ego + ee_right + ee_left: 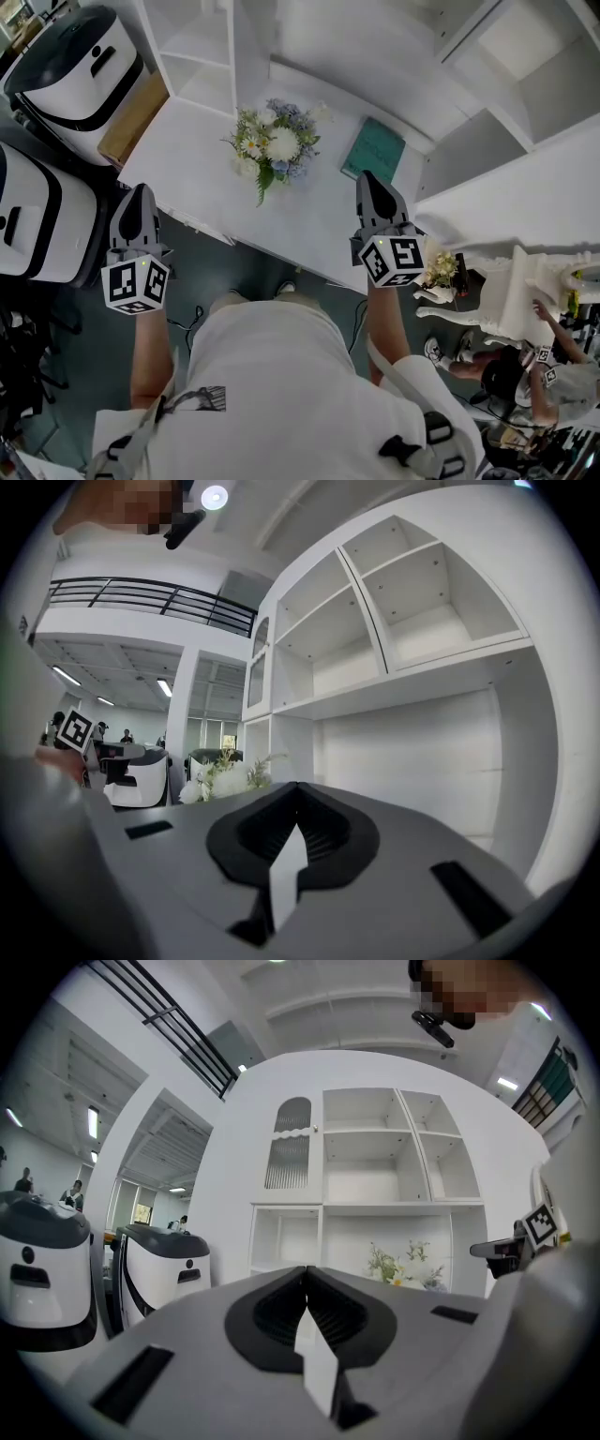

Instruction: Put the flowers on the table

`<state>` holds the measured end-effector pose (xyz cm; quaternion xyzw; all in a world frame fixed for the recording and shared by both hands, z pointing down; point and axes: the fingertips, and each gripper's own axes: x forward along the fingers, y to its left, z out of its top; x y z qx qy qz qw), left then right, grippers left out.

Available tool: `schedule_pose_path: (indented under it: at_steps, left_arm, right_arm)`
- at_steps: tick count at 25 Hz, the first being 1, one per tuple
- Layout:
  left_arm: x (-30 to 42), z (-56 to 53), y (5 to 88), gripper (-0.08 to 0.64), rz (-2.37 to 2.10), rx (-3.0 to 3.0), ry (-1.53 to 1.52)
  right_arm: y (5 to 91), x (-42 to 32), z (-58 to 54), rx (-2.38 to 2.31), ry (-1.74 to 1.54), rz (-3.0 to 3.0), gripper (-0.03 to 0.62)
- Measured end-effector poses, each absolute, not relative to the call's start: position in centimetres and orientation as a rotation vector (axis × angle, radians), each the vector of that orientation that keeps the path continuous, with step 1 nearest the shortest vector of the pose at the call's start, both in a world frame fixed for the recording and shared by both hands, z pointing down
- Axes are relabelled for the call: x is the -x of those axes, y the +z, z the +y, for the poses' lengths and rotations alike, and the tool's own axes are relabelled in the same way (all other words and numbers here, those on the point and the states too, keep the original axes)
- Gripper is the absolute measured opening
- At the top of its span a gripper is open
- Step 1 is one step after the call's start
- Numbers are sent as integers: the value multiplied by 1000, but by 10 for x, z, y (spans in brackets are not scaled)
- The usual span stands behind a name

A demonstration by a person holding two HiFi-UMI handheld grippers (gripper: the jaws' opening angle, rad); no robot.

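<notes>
A bunch of white, blue and yellow flowers (272,145) lies on the white table (197,169), near its back. It shows past the jaws in the left gripper view as flowers (405,1267) and in the right gripper view as flowers (223,774). My left gripper (138,202) hangs off the table's left front corner, jaws closed with nothing between them. Over the table's front right edge my right gripper (371,184) is also shut and empty. Both sit well short of the flowers.
A teal book (373,150) lies on the table to the right of the flowers. White shelving (211,47) rises behind the table. Two white-and-black machines (80,66) stand at the left. A white ornate stand (525,291) and a crouching person (511,370) are at lower right.
</notes>
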<state>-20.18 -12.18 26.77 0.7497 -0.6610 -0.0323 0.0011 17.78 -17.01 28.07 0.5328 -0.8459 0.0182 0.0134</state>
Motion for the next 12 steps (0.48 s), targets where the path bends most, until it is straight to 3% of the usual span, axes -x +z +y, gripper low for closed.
schedule_pose_path:
  at_steps: [12]
  left_arm:
    - [216, -124, 249, 15, -2142, -2322, -138]
  right_arm:
    - [229, -181, -168, -1676, -129, -2675, 11]
